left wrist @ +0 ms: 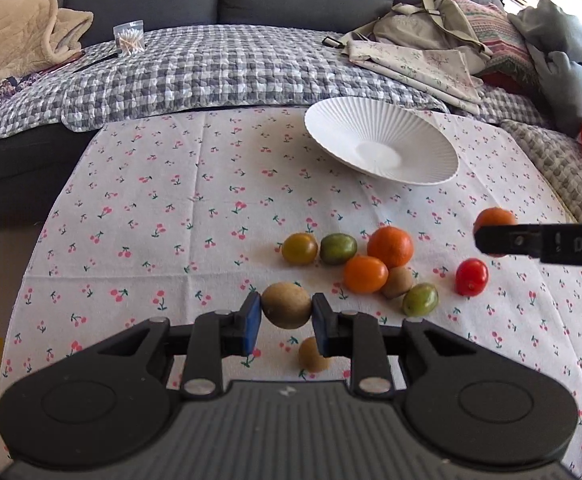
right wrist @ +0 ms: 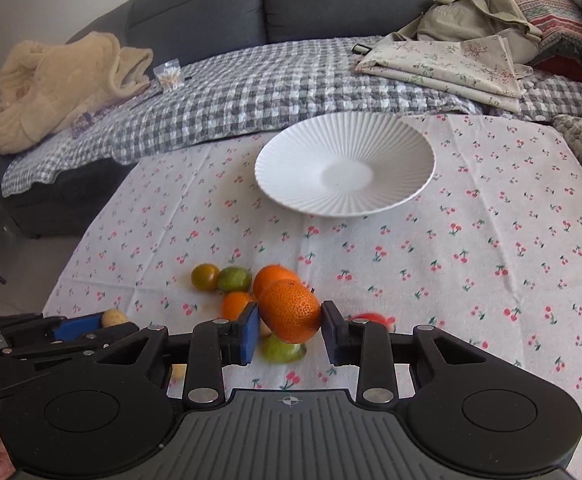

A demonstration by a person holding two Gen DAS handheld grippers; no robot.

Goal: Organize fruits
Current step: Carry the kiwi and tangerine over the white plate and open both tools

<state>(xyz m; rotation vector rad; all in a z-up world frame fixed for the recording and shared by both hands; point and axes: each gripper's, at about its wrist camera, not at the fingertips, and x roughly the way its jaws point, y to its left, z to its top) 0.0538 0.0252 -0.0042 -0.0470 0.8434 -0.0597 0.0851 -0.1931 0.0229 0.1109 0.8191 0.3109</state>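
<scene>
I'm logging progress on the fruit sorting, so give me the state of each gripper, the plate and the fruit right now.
left gripper: shut on brown fruit, lifted
right gripper: shut on mandarin, lifted
white plate: empty, upright
remaining fruits: loose on tablecloth

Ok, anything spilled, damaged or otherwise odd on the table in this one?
Nothing stands out. The white plate sits upright and empty, and the loose fruits lie intact on the cherry-print tablecloth. The left gripper holds a brown fruit; the right gripper holds a mandarin.
</scene>
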